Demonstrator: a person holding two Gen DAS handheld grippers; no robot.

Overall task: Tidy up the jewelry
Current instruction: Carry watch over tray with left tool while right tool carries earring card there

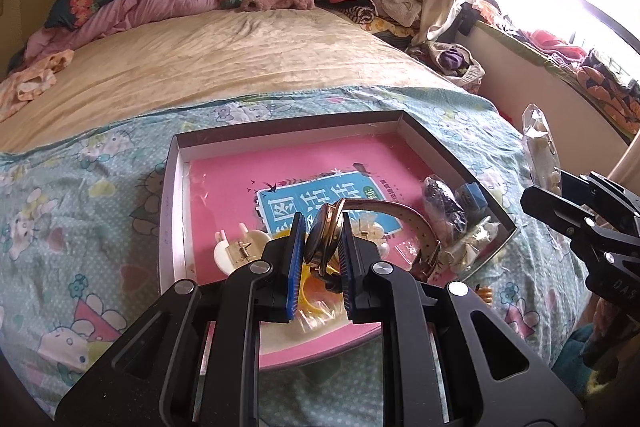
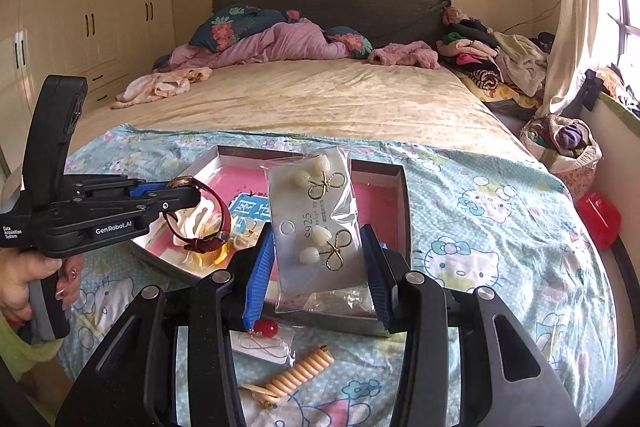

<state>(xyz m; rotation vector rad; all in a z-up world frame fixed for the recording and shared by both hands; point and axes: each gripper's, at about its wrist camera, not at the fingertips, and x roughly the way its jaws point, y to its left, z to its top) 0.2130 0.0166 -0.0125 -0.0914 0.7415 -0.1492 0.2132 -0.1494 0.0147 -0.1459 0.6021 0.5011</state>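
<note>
My left gripper [image 1: 320, 251] is shut on a gold watch [image 1: 326, 239] with a brown strap [image 1: 404, 217], held over the shallow box [image 1: 168, 187] with a pink floor. It also shows in the right wrist view [image 2: 180, 193] with the watch [image 2: 200, 215]. My right gripper [image 2: 316, 267] is shut on a clear bag of pearl earrings [image 2: 316, 219] on a grey card, held above the box's near edge [image 2: 404, 195]. In the left wrist view that gripper [image 1: 556, 195] is at the right with the bag [image 1: 540, 143].
The box holds a white hair clip [image 1: 236, 251], a dark beaded bag [image 1: 444, 203], a blue item [image 1: 472, 197] and an orange piece [image 1: 316, 295]. On the Hello Kitty cover lie a red bead earring bag [image 2: 264, 339] and a peach coil tie [image 2: 300, 373]. Clothes pile at the bed's far end.
</note>
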